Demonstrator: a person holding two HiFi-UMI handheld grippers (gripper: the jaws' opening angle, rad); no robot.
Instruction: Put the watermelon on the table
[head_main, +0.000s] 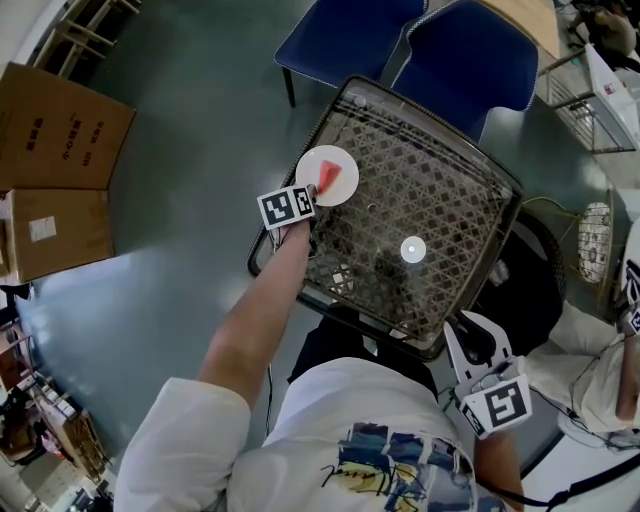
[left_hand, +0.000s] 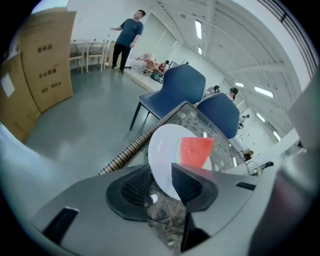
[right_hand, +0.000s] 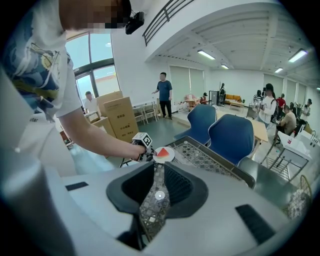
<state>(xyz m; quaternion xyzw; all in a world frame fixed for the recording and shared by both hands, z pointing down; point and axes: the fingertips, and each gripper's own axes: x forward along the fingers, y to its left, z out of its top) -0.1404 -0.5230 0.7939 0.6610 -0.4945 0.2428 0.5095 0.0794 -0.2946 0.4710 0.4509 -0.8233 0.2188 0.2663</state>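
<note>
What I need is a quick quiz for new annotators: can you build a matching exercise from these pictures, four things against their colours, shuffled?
Things:
1. watermelon slice
2. plate
3. chairs
4. cardboard boxes

Colours:
A. blue
B. red
C. brown
D. white

Pairs: 1-B, 2-D, 3-A, 4-C.

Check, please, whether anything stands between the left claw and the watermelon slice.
Nothing visible does. The left claw stands open astride the rim of the white plate, and the watermelon slice lies on that plate just beyond, at the corner of the table.
</note>
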